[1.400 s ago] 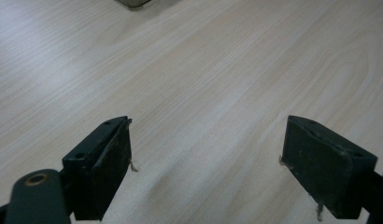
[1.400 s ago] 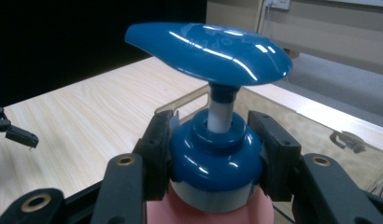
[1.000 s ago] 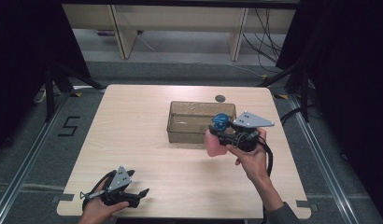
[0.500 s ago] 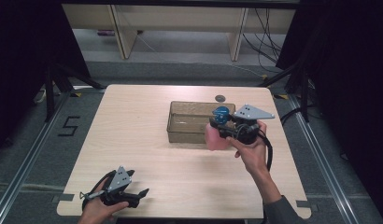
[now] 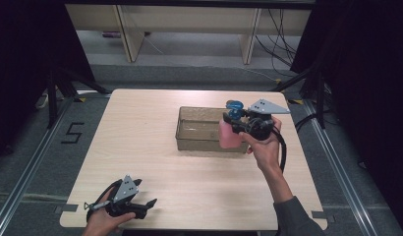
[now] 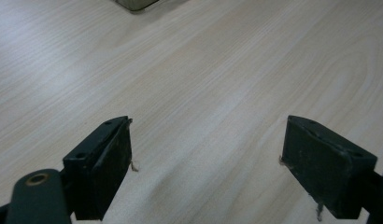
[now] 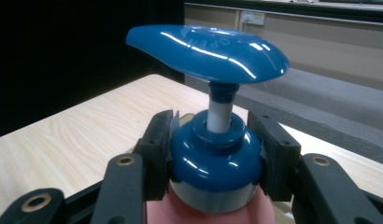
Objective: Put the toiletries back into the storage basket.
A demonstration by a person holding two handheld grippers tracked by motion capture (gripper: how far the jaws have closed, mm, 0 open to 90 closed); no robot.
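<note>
Lifted since earlier, the right gripper (image 5: 235,129) clamps the pink pump bottle (image 5: 228,134) over the bin's (image 5: 197,129) right end; its pump (image 7: 208,49) reads "OPEN". Left gripper (image 6: 206,163) rests wide open on the table (image 5: 140,132).

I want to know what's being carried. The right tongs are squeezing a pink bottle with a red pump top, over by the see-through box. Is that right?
Nearly. The pump top is blue, not red, as the right gripper view shows. The right tongs do squeeze the pink bottle by the see-through box.
</note>
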